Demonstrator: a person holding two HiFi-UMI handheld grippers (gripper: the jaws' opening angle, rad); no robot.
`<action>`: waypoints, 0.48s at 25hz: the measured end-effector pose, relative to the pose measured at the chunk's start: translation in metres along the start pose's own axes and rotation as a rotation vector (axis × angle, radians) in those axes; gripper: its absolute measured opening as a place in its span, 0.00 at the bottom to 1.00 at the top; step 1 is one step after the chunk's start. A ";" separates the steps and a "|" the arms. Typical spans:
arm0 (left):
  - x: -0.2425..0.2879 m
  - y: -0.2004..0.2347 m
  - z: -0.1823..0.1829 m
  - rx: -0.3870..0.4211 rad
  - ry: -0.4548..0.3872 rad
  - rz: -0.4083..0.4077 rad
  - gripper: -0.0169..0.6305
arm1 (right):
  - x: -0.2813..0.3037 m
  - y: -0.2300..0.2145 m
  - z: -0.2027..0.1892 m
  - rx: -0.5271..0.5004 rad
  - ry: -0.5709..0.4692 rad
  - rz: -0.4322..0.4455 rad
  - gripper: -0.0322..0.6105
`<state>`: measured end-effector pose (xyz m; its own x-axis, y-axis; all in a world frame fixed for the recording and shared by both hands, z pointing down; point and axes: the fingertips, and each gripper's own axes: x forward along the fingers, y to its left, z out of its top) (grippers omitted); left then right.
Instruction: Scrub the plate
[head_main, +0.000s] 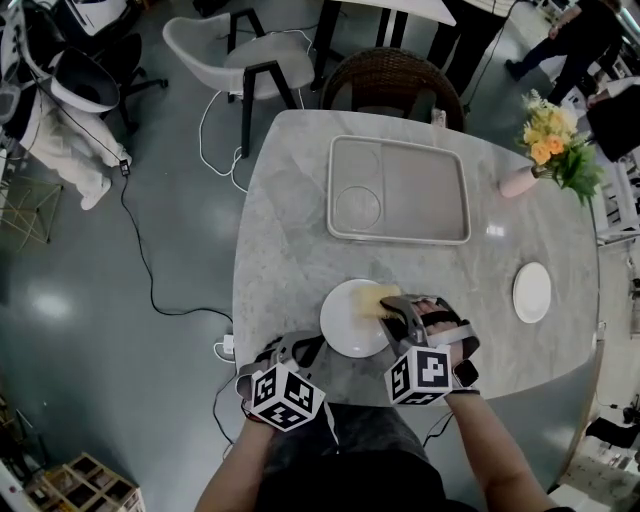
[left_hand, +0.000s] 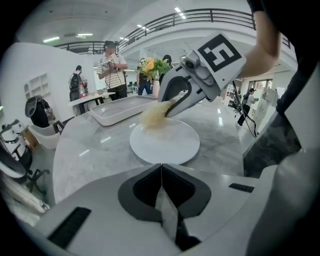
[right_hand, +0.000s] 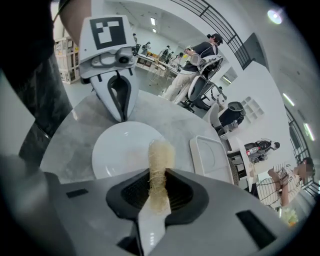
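1. The white dinner plate (head_main: 350, 328) lies flat on the grey marble table (head_main: 290, 240), close to the table's near edge
2. The right gripper (right_hand: 159, 195) is clamped on a pale yellow loofah scrubber (right_hand: 161, 157), and the fibrous strip stands up between its jaws
3. The scrubber's free end sits over the far right part of the plate, and the left gripper view shows it against the plate's surface there
4. The left gripper (left_hand: 161, 172) has its jaws pressed together with nothing between them, and it points at the plate from the near left, just short of the rim
5. A pale rectangular tray (head_main: 398, 142) lies farther back, apart from the plate
6. A small white saucer (head_main: 531, 292) lies near the table's right edge, and a pink vase (head_main: 520, 181) of yellow flowers stands at the far right
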<state>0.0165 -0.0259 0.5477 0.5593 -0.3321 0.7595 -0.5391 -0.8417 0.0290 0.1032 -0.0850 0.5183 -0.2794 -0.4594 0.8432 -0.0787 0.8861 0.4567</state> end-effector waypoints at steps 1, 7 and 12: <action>0.000 0.000 0.000 -0.002 -0.001 -0.001 0.05 | -0.003 0.005 -0.004 -0.010 0.010 0.004 0.18; 0.000 -0.001 -0.002 0.005 -0.001 -0.008 0.05 | -0.023 0.042 -0.008 -0.099 0.033 0.062 0.18; 0.000 0.000 -0.001 0.010 -0.003 -0.013 0.05 | -0.031 0.069 0.017 -0.011 -0.052 0.156 0.18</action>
<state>0.0158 -0.0258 0.5483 0.5682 -0.3224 0.7571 -0.5255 -0.8502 0.0323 0.0902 -0.0082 0.5188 -0.3366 -0.3125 0.8883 -0.0203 0.9455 0.3250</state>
